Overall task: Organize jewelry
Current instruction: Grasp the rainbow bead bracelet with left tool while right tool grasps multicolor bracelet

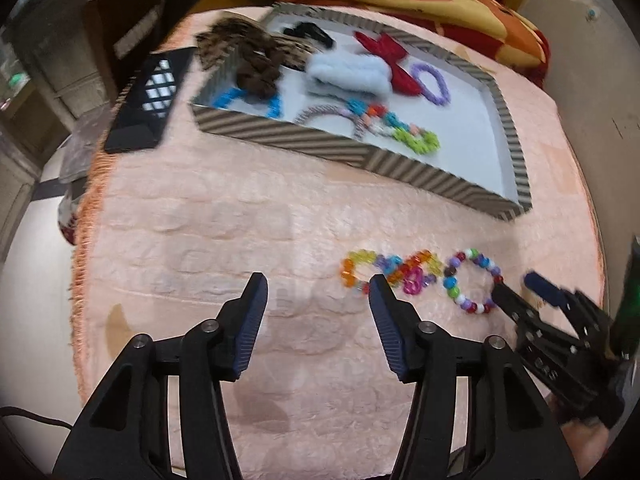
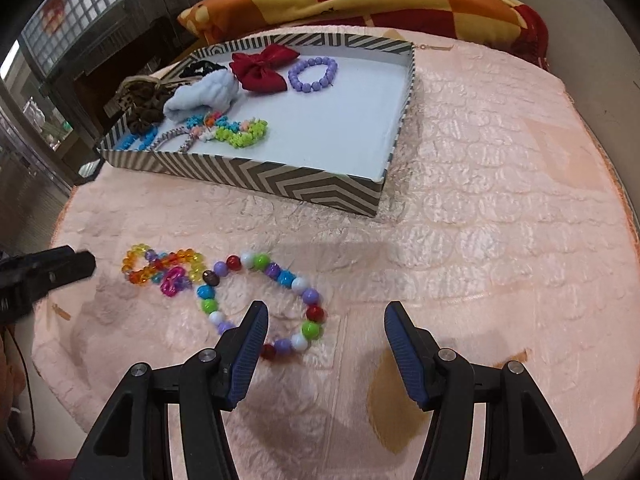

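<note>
1. Underneath everything lies a pale pink quilted cloth (image 2: 460,208), with a brownish stain on it near my right gripper (image 2: 326,350).
2. My landmark is the zigzag-striped tray (image 2: 280,184), which sits on that cloth.
3. Beyond the tray lies an orange, yellow and red blanket (image 2: 380,0); left of the tray stands a dark cabinet with a lattice window above it.
4. Inside the tray lie a red bow (image 2: 262,68), a lilac bead bracelet (image 2: 313,74), a pale blue scrunchie and more beaded pieces.
5. In front of the tray, on the cloth, lie a clear-bead bracelet (image 2: 160,268) and a round-bead bracelet (image 2: 264,304), touching.
6. My right gripper gapes empty; its left finger lies over the round-bead bracelet's near edge.
7. My left gripper (image 1: 318,300) stands wide apart, holding nothing, beside the clear-bead bracelet.
</note>
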A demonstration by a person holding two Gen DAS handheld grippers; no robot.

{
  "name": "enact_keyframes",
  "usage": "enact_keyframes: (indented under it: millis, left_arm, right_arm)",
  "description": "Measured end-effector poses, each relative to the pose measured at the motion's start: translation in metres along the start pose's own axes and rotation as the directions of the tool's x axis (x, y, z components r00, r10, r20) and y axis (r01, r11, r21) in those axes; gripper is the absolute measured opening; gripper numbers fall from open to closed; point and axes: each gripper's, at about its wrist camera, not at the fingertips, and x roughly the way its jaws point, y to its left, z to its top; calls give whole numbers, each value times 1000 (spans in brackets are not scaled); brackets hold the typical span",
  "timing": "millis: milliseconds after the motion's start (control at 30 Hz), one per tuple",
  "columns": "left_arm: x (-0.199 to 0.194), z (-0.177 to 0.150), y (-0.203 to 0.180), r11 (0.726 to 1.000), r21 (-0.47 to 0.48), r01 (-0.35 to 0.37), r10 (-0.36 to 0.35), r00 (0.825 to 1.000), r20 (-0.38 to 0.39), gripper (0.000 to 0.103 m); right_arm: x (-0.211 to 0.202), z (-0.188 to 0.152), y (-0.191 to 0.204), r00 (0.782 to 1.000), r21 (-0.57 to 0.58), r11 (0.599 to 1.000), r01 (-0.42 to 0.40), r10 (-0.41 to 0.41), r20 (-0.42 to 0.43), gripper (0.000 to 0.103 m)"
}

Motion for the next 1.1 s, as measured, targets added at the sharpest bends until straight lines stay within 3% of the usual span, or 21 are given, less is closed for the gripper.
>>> enact_keyframes:
  millis: [233,500,567,667,733,800,833,1000,1100]
  left_arm:
    - [19,-3,-27,985,174,-11,16,999,-29,54]
    - [40,0,-45,959,284,-5,22,998,-59,54]
    - [49,-2,-48,954,301,4,24,996,-91,53]
    - [50,-3,-50,946,325,-4,24,998,-57,40]
    - [50,-1,-47,947,320,7,13,998,-60,21]
    - [50,1,-41,952,303,29,-7,997,-74,17]
    - [49,3,-39,955,294,45,-22,996,-83,8]
    - [40,9,-26,962,249,110,-84,990,-112,8]
    - [23,15,-24,962,250,113,-97,992,-75,8]
  right_arm:
    - [9,5,2,1000,-18,1000,15,-15,0,58]
    - [11,7,5,999,-27,999,30,-30,13,58]
    - [10,6,5,999,-28,999,39,-38,18,51]
    - [9,5,5,999,-33,999,43,-42,29,32]
    - [9,6,5,999,-35,999,39,-38,31,17]
    - [8,7,5,999,-31,999,32,-31,33,12]
    - [7,7,6,999,-31,999,30,-29,34,9]
    - [-15,10,12,997,-48,999,5,-2,73,9]
    - [-33,13,15,994,-61,998,-8,14,106,9]
